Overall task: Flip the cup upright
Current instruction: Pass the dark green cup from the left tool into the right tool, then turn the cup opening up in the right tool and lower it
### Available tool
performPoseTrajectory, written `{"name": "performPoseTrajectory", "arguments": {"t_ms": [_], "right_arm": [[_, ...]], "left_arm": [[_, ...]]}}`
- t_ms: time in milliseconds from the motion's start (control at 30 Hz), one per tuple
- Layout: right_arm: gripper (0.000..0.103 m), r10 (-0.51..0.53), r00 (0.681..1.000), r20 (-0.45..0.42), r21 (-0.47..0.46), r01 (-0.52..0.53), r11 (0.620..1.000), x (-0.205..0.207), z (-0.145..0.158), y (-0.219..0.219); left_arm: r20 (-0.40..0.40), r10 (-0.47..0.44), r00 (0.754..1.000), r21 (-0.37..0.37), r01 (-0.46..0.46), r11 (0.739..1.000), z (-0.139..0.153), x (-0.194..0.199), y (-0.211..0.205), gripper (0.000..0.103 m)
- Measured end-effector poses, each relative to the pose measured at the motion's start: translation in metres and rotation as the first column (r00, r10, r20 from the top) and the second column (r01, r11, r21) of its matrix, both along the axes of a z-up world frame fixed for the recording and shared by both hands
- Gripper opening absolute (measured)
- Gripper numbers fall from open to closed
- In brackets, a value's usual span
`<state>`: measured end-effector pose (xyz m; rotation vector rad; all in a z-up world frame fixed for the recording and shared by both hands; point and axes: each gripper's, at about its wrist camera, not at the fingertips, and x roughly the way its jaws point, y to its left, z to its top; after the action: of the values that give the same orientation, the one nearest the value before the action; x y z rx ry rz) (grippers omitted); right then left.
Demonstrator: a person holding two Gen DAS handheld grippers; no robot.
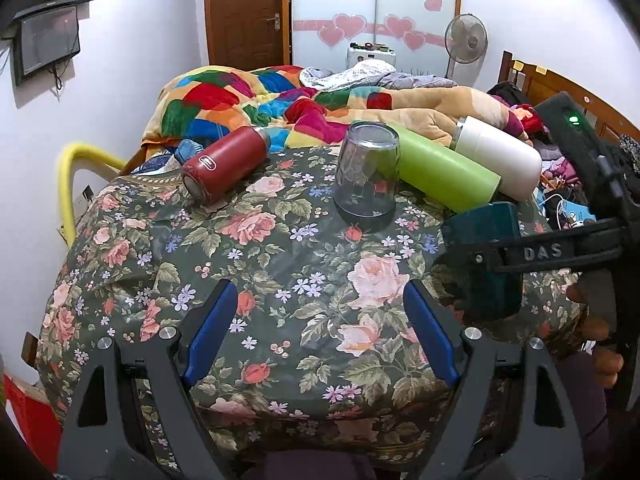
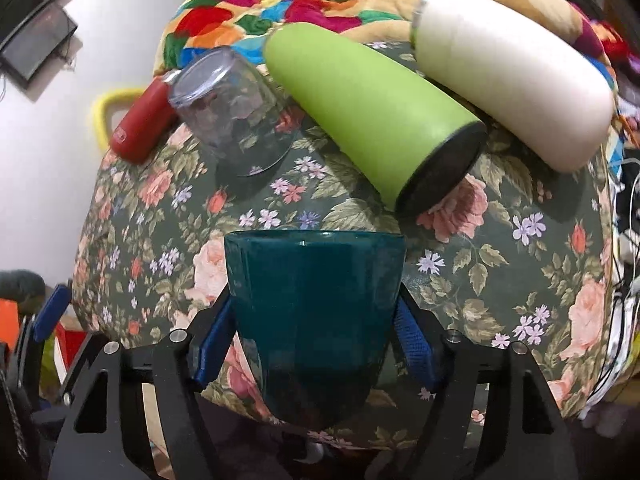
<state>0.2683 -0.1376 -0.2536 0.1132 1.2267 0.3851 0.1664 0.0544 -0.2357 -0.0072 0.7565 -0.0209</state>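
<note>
Right wrist view: the right gripper clasped the teal cup rim-up above the floral cloth — turned, seemingly, but not set down. The left gripper waited, jaws wide and empty — a clear glass stood inverted nearby.

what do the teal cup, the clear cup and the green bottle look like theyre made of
Teal cup: likely glossy translucent plastic; light glints on its rim.
Clear cup: glass or clear plastic, can't tell; the floral cloth shows through it.
Green bottle: matte coated, probably metal; even sheen, dark base.
</note>
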Motion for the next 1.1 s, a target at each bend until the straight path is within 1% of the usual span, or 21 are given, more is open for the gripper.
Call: {"name": "performPoseTrajectory", "arguments": {"t_ms": [200,433,633,933,1100], "right_arm": [[0.071,0.043,0.995,0.088,-0.034,-0.04,0.999,-0.013,0.024,-0.002],[0.07,0.073,0.979,0.189,-0.075,-0.06,0.995,-0.005,0.046,0.01],[0.07,0.096,0.976,0.194,-0.11,-0.076,0.991,0.003,0.039,0.018],[0.07,0.123,0.979,0.165,-0.149,-0.099,0.984,-0.002,0.021,0.022],[0.071,0.148,0.972,0.181,-0.182,-0.115,0.977,-0.007,0.021,0.026]], "left_arm": [[0.008,-0.001,1.0,-0.01,0.001,1.0,0.004,0.002,-0.003,0.084],[0.015,-0.001,1.0,-0.015,0.001,1.0,0.009,0.008,-0.005,0.084],[0.016,-0.005,1.0,-0.025,0.005,1.0,0.011,0.01,-0.005,0.088],[-0.019,-0.005,1.0,-0.024,0.004,1.0,-0.001,0.014,-0.005,0.088],[-0.033,0.003,0.999,-0.031,-0.004,1.0,-0.006,0.013,-0.003,0.088]]}}
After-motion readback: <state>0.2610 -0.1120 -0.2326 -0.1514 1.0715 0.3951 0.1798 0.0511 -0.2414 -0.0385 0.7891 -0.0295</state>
